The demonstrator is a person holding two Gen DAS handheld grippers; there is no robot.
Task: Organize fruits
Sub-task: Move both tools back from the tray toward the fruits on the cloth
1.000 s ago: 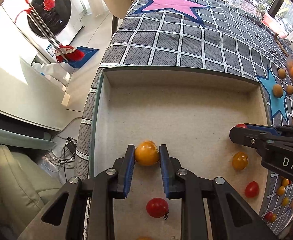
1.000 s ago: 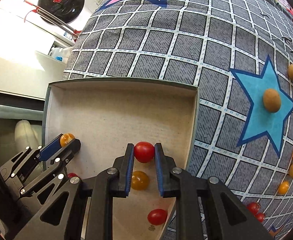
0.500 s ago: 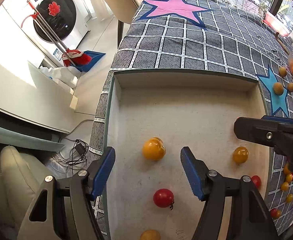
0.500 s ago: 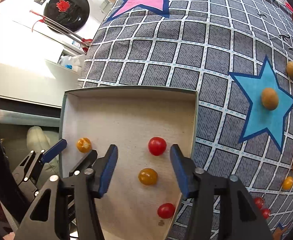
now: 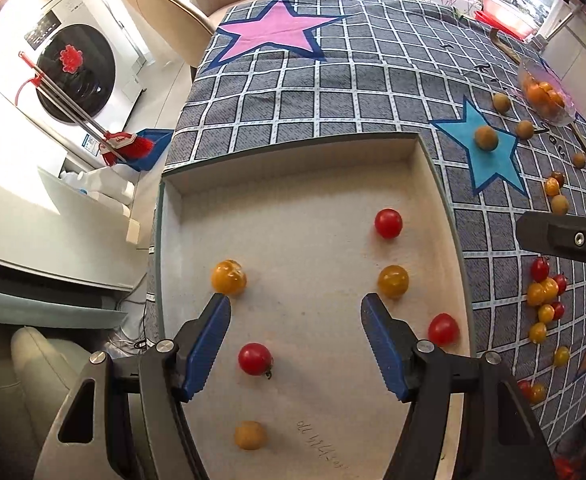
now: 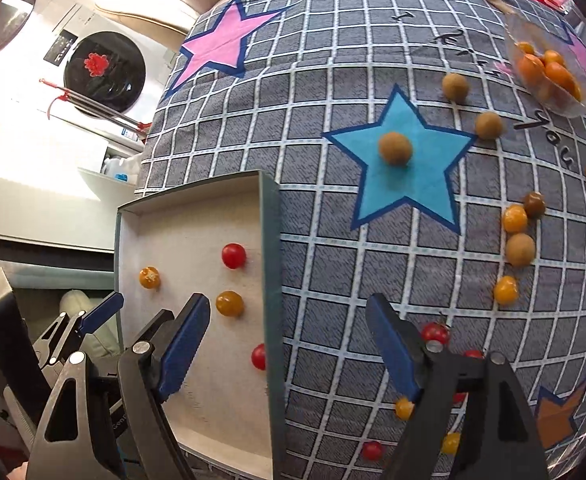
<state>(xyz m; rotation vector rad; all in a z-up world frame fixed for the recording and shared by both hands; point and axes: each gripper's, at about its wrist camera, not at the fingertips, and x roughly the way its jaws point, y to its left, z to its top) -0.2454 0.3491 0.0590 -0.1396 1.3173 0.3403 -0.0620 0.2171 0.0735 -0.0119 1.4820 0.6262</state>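
Note:
A shallow cardboard box sits on the checked tablecloth and holds several red and yellow cherry tomatoes. The yellow tomato lies at the box's left side. The red tomato lies near the right wall, with another yellow one below it. My left gripper is open and empty above the box. My right gripper is open and empty over the box's right wall. Loose tomatoes lie on the cloth right of the box.
Brown round fruits lie on and around the blue star. A clear bowl of orange fruit stands at the far right. The table edge drops to the left, toward a washing machine and broom.
Both grippers opened, letting go of the yellow tomato and the red tomato in the box, then pulled back and up. The right gripper has swung to the right over the box wall.

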